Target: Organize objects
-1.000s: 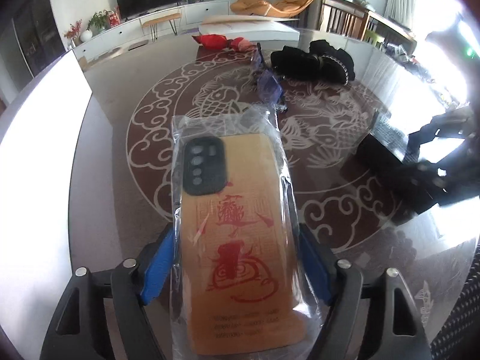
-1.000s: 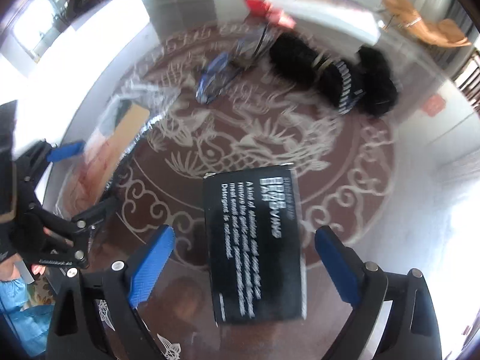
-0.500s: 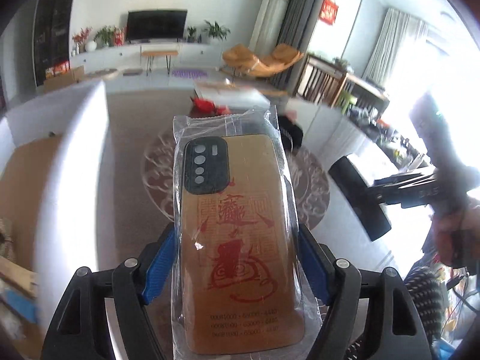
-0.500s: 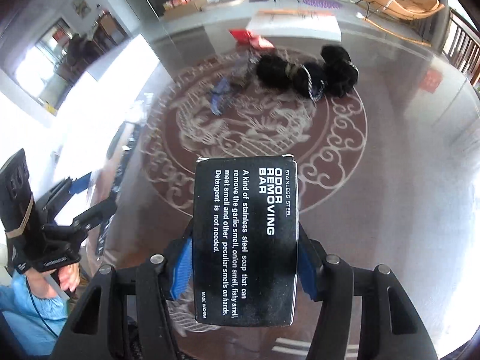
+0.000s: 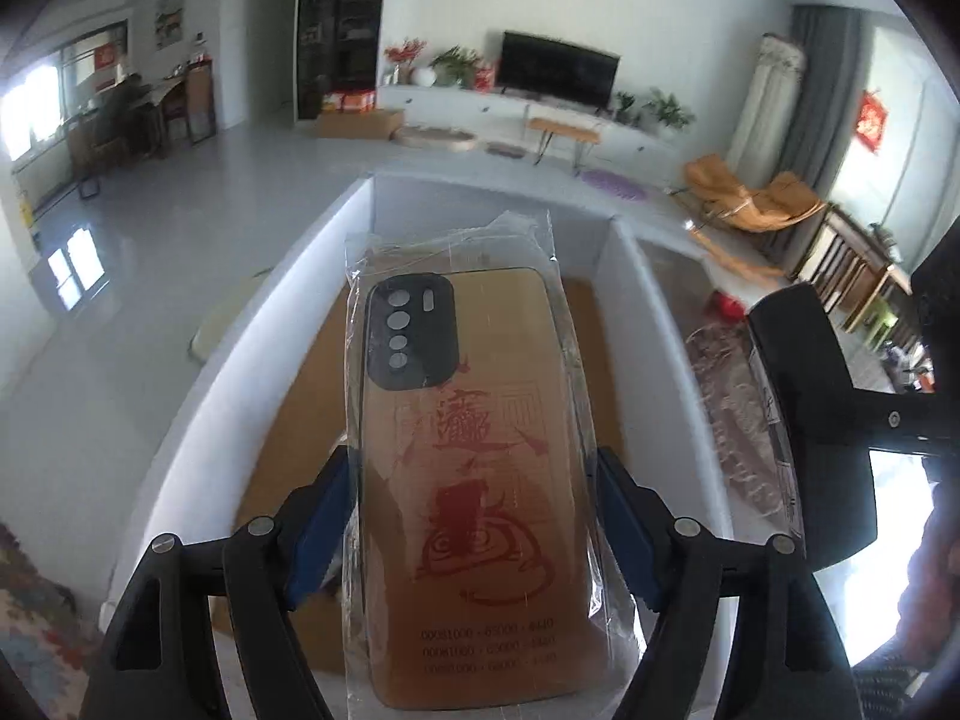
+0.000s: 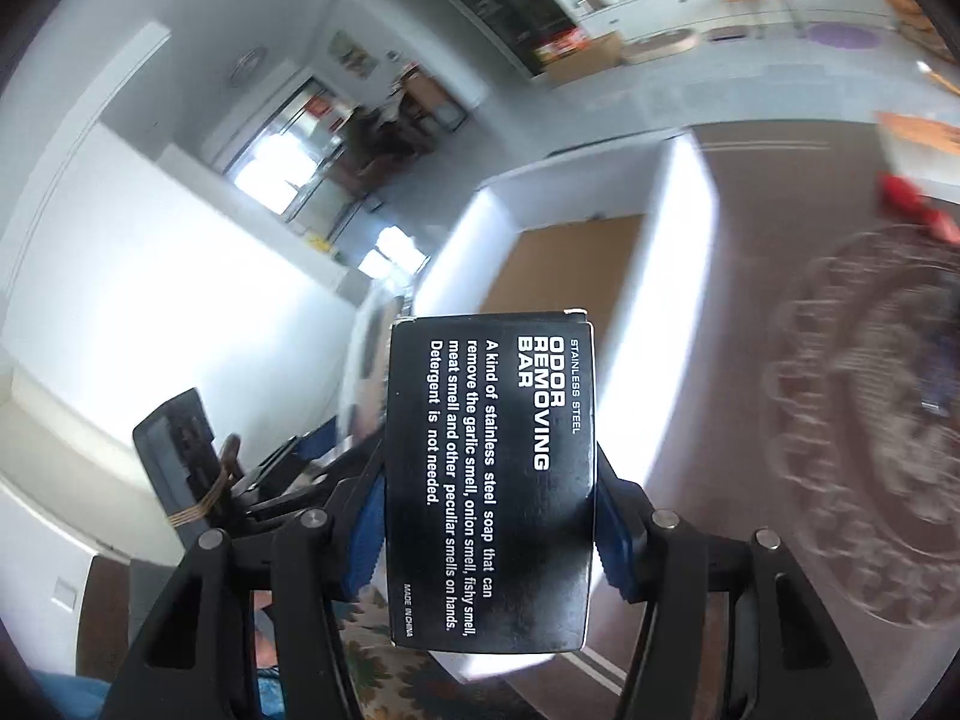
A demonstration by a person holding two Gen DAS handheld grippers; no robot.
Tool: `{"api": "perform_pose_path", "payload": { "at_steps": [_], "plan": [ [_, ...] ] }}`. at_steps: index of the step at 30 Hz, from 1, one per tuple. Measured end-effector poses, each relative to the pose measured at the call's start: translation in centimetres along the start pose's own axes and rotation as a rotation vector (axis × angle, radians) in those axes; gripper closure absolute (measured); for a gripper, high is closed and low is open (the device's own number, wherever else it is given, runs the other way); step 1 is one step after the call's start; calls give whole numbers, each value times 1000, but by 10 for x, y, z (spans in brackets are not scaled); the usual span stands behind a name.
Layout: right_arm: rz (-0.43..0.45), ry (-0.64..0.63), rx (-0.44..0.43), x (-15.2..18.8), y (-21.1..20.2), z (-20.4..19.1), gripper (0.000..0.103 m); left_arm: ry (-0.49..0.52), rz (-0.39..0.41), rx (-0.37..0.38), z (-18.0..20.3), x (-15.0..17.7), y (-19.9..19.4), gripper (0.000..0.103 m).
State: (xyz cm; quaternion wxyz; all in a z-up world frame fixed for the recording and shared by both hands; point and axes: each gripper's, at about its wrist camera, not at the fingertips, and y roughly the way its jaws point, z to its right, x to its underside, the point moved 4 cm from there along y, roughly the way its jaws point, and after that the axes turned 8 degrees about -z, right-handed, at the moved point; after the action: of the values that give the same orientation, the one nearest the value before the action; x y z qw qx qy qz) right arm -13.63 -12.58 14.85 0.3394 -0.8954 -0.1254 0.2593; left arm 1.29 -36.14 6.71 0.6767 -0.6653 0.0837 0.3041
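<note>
In the left wrist view, a floor [image 5: 138,276] is seen at 9 o'clock, and a TV [image 5: 559,69] is seen far off at 12 o'clock. A white box [image 5: 240,372] with a brown bottom is seen below the middle. A phone case [image 5: 468,480] in a clear bag is held over the box. The case is tan, with red marks and a black camera patch at its top left. It is clamped by the left gripper [image 5: 474,525], with one blue pad [image 5: 318,525] pressed on each side. At 3 o'clock, a black box [image 5: 810,438] is seen, held up beside the white box.

In the right wrist view, the left gripper [image 6: 282,468] is seen at 8 o'clock, but its jaws cannot be made out there. In the middle, the black box [image 6: 489,486] is clamped by the right gripper [image 6: 486,516]. White words are printed on it: "ODOR REMOVING BAR". Behind it, at 12 o'clock, the white box [image 6: 678,276] is seen. At 3 o'clock, a dark table [image 6: 774,210] with a pale swirl pattern is seen, all blurred. A red thing [image 6: 912,204] lies on the table at 2 o'clock.
</note>
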Motion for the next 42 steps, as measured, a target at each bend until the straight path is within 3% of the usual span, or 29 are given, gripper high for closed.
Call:
{"api": "perform_pose_path", "payload": {
  "at_steps": [2,4,9,13,17,20,23,28,34,42],
  "plan": [
    [-39,-9,63,-2,36,-11,41,-13,-77,-79,-17,9,16,27],
    [-63,-22,125,-1,58,-14,27,-28,-116,-95,-25,17,24,27],
    [18,-86,204,10,34,-12,13,-51,-67,-84,-15,19,17,23],
    [155,-86,388,30,-27,31,1,0,18,49,33,14,-6,23],
    [248,61,658,82,-92,134,0,156,82,215,108,13,-38,17],
    [239,215,825,128,-129,207,0,288,86,359,174,28,-55,2],
    [211,355,942,178,-159,257,0,395,32,461,232,43,-47,0],
    [215,481,966,224,-184,291,0,461,-91,393,293,72,24,0],
    [225,490,969,223,-175,305,0,456,-180,243,319,91,107,0],
    [239,480,977,218,-169,303,0,475,-199,186,334,105,141,0]
  ]
}}
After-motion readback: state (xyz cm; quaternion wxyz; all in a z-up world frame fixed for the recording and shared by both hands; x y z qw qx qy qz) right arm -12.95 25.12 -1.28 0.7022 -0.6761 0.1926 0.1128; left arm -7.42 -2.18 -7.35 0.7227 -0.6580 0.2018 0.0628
